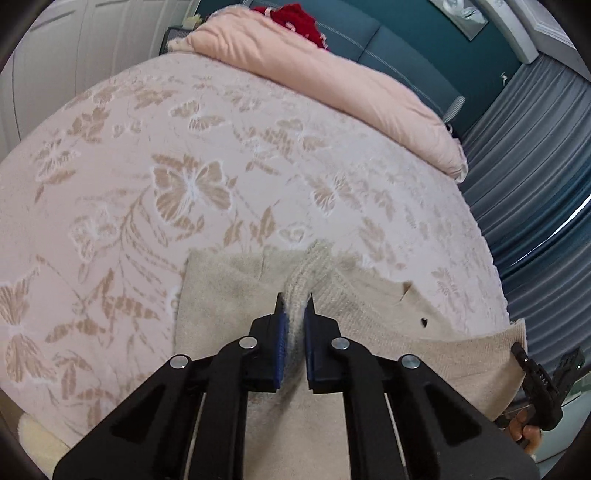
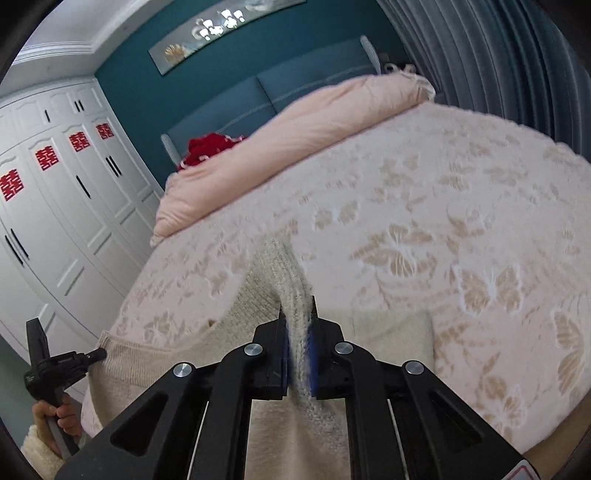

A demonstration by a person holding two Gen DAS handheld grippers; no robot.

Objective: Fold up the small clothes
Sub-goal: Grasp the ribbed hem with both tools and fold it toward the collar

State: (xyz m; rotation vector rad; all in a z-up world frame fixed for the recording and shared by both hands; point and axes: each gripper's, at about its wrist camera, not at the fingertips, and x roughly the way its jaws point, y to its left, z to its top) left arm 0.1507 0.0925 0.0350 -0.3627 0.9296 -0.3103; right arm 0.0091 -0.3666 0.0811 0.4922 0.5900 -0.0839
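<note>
Left wrist view first: the left claw [image 1: 295, 302] is pinched tight on a bunched-up ridge of the cream knit sweater [image 1: 388, 317], with the fabric squeezed between both blue pads [image 1: 281, 328]. The sweater lies on the near part of the bed [image 1: 184, 166], spread toward the right, where the right claw [image 1: 517, 349] pokes in at the frame edge, touching the garment's far hem. You can also see a bit of the hand [image 1: 526, 430] holding that tool. A flat, smoother beige part of the garment sits to the left of the ridge.

Right wrist view mirrors it: the right claw [image 2: 297, 304] is clamped on its own knit ridge, yarn pressed between the pads. Here the left claw [image 2: 99, 355] shows at the left edge, biting the sweater's ribbed hem, with the other hand [image 2: 55, 413] and a fuzzy cream sleeve [image 2: 37, 454] below it. Only this view shows the white wardrobe [image 2: 55, 229] with 4 red paper cutouts on its doors.

Room-wise: the bedspread with its butterfly pattern is wide open beyond the sweater, all the way to the folded pink duvet [image 1: 332, 74] by the headboard. A red bundle [image 1: 299, 18] sits behind the duvet. Grey curtains [image 1: 535, 184] run close along the bed's right edge, and the wardrobe stands along the left side.
</note>
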